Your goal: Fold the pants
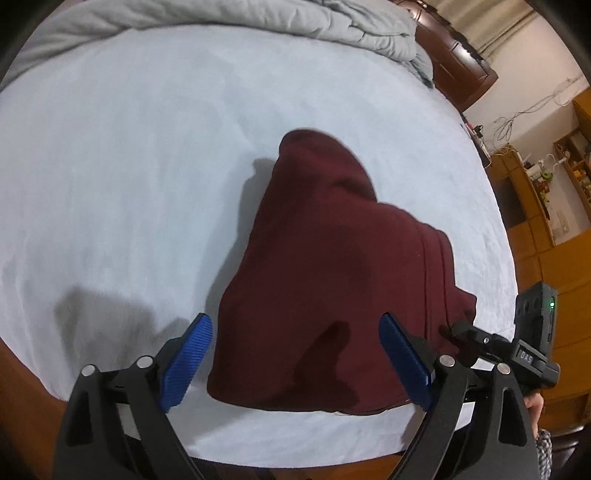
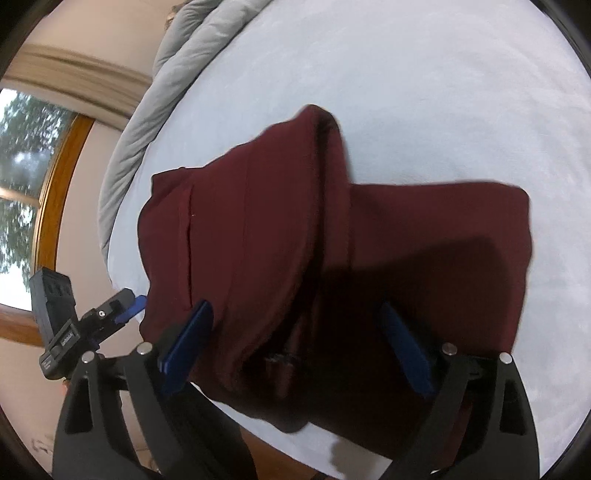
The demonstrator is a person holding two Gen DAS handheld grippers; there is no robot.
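Dark maroon pants lie folded in a thick bundle on the light blue bed sheet, close to the near edge of the bed. My left gripper hovers over the bundle's near end, its blue pads wide apart and open, pressing on nothing. In the right wrist view the pants show a raised fold running down their middle and a flatter part to the right. Above their near edge my right gripper stands open, with cloth below it but not pinched. The left gripper's tip sits just off the pants' left edge.
A rumpled grey duvet is bunched along the far side of the bed. Dark wooden furniture and wooden shelves stand beyond the bed on the right. A wood-framed window fills the left of the right wrist view.
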